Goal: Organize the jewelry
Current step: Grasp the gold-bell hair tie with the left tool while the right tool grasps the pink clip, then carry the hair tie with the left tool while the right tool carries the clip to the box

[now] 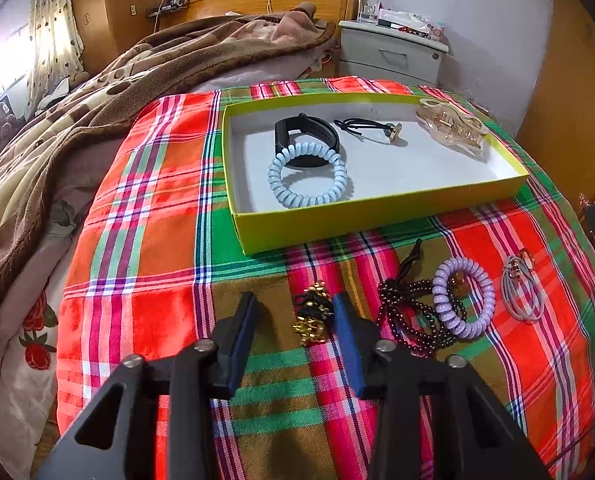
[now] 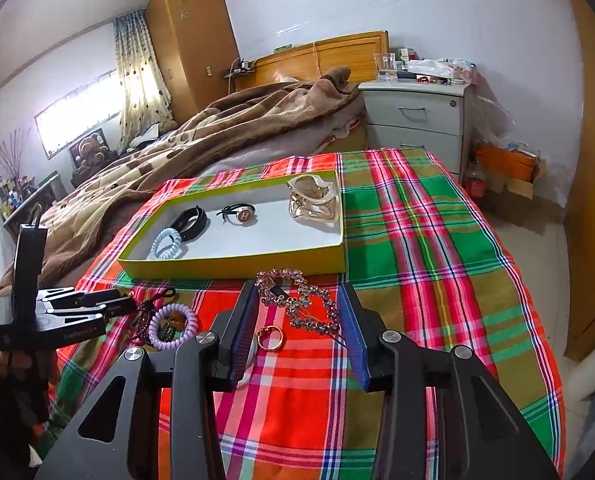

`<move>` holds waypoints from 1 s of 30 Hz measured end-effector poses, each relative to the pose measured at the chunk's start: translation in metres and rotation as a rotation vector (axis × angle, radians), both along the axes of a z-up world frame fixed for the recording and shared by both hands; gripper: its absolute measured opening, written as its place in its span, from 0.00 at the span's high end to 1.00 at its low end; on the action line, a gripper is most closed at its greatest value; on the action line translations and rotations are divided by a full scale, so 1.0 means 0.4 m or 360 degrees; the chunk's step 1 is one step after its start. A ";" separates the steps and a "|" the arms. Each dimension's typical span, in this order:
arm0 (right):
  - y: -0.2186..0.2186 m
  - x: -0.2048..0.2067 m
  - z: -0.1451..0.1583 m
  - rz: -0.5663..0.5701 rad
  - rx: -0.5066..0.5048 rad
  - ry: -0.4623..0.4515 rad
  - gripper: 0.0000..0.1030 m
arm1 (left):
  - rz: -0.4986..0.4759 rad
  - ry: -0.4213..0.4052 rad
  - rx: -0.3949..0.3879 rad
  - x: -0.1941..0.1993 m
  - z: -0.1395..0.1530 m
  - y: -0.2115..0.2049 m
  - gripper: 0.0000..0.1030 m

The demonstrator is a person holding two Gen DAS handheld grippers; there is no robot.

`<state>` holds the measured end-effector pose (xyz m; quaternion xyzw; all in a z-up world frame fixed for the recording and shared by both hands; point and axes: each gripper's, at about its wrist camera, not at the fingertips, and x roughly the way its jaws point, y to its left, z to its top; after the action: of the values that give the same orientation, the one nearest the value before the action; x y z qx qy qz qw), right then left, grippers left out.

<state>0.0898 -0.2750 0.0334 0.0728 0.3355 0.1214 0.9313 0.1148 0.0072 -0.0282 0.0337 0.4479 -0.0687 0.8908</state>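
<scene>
Down on the plaid cloth [image 1: 145, 240], the left gripper [image 1: 293, 312] stands spread around a black-and-gold hair tie [image 1: 312, 314], pads not pressing it, near the yellow box's [image 1: 337, 224] front wall. Beside it, the right gripper [image 2: 297, 312] stands spread over a rhinestone chain [image 2: 301, 300] and a gold ring [image 2: 270, 337], gripping neither.

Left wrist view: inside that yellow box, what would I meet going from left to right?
Pale blue spiral hair tie, lying partly over the black wristband → black hair tie with a round charm → translucent gold hair claw at the right end of the yellow box.
</scene>
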 end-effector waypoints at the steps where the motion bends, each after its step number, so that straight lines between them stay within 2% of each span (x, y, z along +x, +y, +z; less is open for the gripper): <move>1: 0.001 0.000 0.000 -0.0003 0.0002 -0.0002 0.59 | 0.0000 -0.0002 -0.0002 -0.001 0.000 0.001 0.70; 3: 0.003 -0.001 0.001 -0.0002 0.0004 -0.0001 0.59 | 0.0003 -0.0003 -0.0003 -0.001 0.001 0.002 0.77; 5: 0.004 -0.001 0.001 -0.0005 0.0002 -0.0003 0.59 | 0.0005 -0.0003 -0.0005 -0.001 0.001 0.004 0.79; 18: 0.026 -0.001 0.008 0.0017 -0.0024 0.0009 0.59 | 0.0021 0.0011 -0.0050 -0.006 0.008 0.018 0.81; 30: 0.056 0.016 0.047 0.0050 -0.0032 -0.0019 0.59 | 0.0000 -0.0067 -0.0123 -0.004 0.081 0.032 0.81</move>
<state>0.0964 -0.2528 0.0520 0.0575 0.3322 0.1331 0.9320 0.1132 0.0201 0.0041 0.0007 0.4261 -0.0851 0.9006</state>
